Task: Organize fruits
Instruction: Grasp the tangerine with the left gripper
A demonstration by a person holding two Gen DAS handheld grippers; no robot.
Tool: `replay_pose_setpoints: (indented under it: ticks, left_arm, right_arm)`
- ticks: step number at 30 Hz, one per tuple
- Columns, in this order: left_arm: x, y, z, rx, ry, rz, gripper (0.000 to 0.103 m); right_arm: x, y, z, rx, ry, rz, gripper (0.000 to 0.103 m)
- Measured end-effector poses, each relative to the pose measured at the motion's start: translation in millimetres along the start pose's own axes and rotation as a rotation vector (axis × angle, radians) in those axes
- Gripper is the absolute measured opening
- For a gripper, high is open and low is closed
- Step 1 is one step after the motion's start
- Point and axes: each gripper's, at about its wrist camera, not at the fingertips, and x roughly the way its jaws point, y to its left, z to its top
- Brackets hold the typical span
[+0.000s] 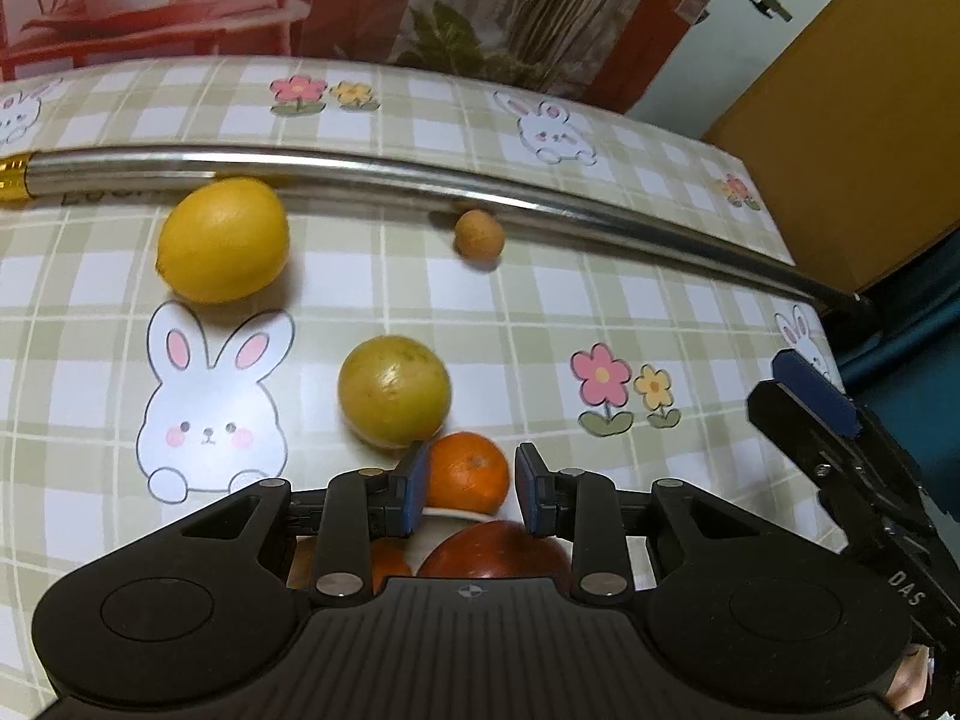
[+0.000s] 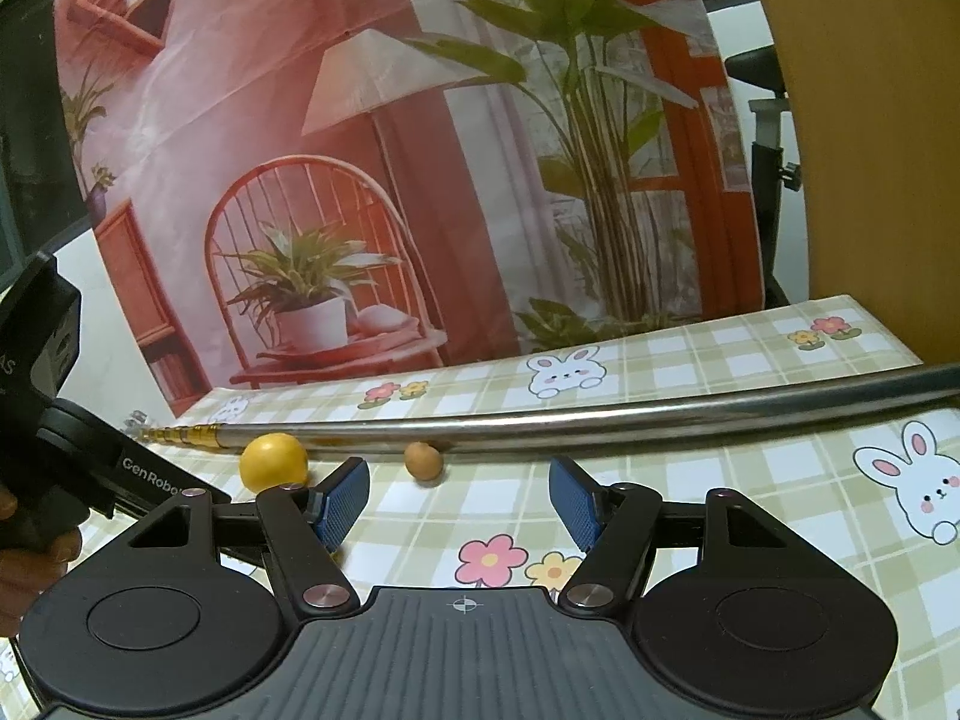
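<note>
Your left gripper [image 1: 468, 489] sits with narrow jaws either side of the orange [image 1: 465, 471]; whether the pads press it, you cannot tell. It hangs just above a white plate [image 1: 447, 515] holding a glossy red apple [image 1: 498, 549], so you seem to be setting the orange down. Next, part the jaws gently so the round fruit does not roll. Your right gripper [image 2: 459, 501] hovers half open and empty over the checked cloth [image 2: 750, 480]. Beyond the orange lie a dull green-yellow lime [image 1: 393, 390], a waxy oval lemon [image 1: 222, 240] and a small tan ball [image 1: 478, 234] against a steel pole [image 1: 360, 168].
</note>
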Motion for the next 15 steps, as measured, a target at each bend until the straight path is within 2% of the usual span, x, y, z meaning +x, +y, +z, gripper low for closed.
replay_pose_setpoints:
  ticks: [3,7,11,13,15]
  left_arm:
    - [4.2,2.4,-0.4,0.006,0.005,0.018,0.034]
    - [10.2,-2.1,0.5,0.025,0.011,0.002,0.036]
    - [21.0,-9.0,1.2,0.042,0.028,-0.005,0.041]
    - [26.2,-9.9,0.5,0.041,0.041,-0.009,0.041]
    - [29.2,-10.5,-0.7,0.045,0.038,-0.002,0.037]
  right_arm:
    - [-0.6,-0.6,-0.7,0.007,0.000,0.008,0.063]
    - [0.2,-3.3,-0.6,0.014,0.001,0.010,0.063]
    - [1.2,-5.7,-2.1,0.021,0.006,0.006,0.063]
    - [0.9,-5.3,-2.7,0.022,0.009,0.006,0.063]
    - [1.0,-5.2,-3.5,0.024,0.013,0.007,0.063]
